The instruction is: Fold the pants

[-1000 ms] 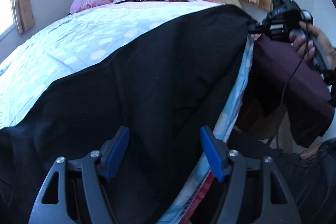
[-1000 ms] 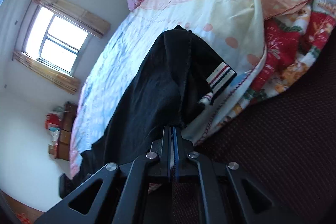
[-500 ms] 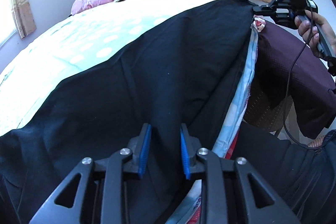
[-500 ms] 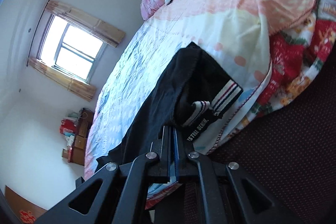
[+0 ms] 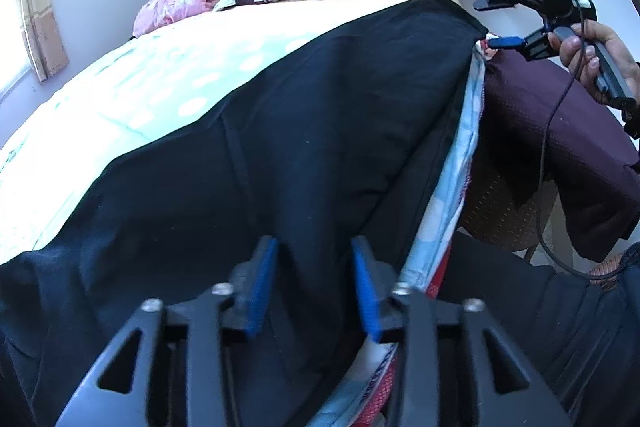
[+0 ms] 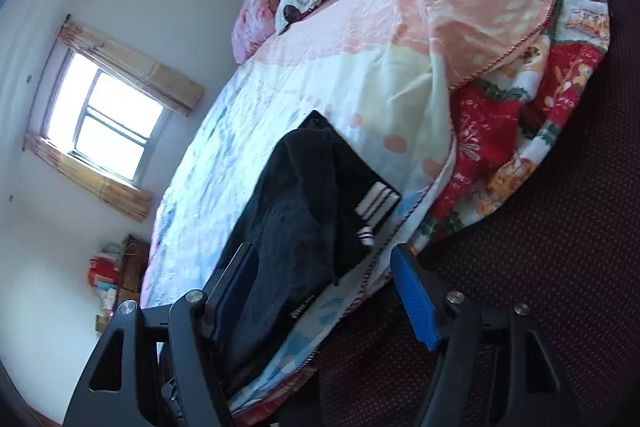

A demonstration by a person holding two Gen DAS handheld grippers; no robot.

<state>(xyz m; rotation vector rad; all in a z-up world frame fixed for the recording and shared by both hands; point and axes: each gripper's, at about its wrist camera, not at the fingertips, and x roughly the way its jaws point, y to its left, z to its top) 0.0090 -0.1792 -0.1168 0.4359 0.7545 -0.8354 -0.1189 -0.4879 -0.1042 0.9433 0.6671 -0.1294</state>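
Right tool (image 6: pixel 324 291) jaws just opened wide, releasing pants (image 5: pixel 280 147) at bed (image 5: pixel 120 99) right edge; left tool (image 5: pixel 312 287) narrowed, pinching black fabric near same edge. Step: laying pants flat. Next: regrip for fold

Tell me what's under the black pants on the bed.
The black pants lie on a light dotted quilt, which shows beside them and along the bed's edge. A red patterned blanket peeks out lower down. What lies directly beneath the pants is covered.
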